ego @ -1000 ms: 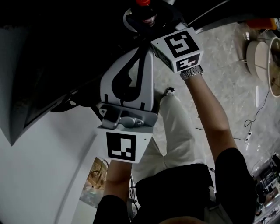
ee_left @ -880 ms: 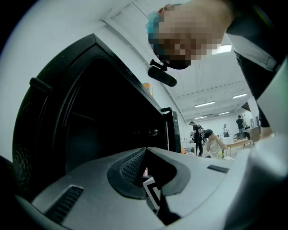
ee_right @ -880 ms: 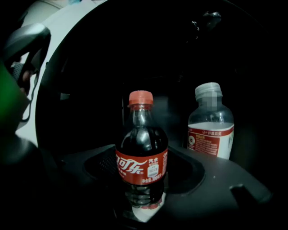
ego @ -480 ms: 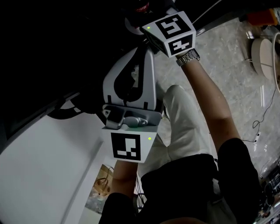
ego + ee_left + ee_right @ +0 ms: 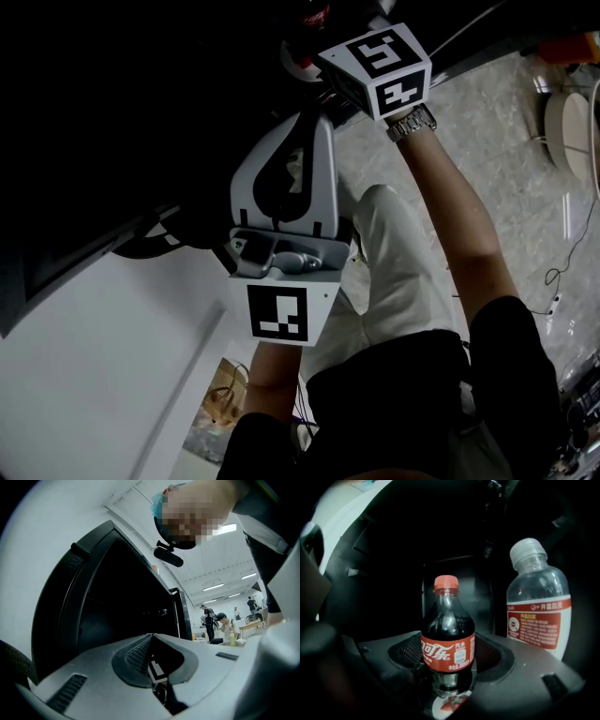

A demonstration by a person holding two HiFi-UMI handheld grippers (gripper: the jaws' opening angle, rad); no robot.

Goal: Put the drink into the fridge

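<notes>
Fingers [image 5: 405, 652] of the right gripper [image 5: 447, 667] are clamped on the cola bottle [image 5: 448, 634], which is upright with its red cap on, inside the dark fridge [image 5: 454, 578]; shelf contact cannot be told; a water bottle [image 5: 539, 620] stands just right of the cola bottle, apart; dark open space lies to its left; the left gripper [image 5: 151, 639] is closed and empty, nearer the person than the cola bottle; pale floor [image 5: 506, 159] below.
</notes>
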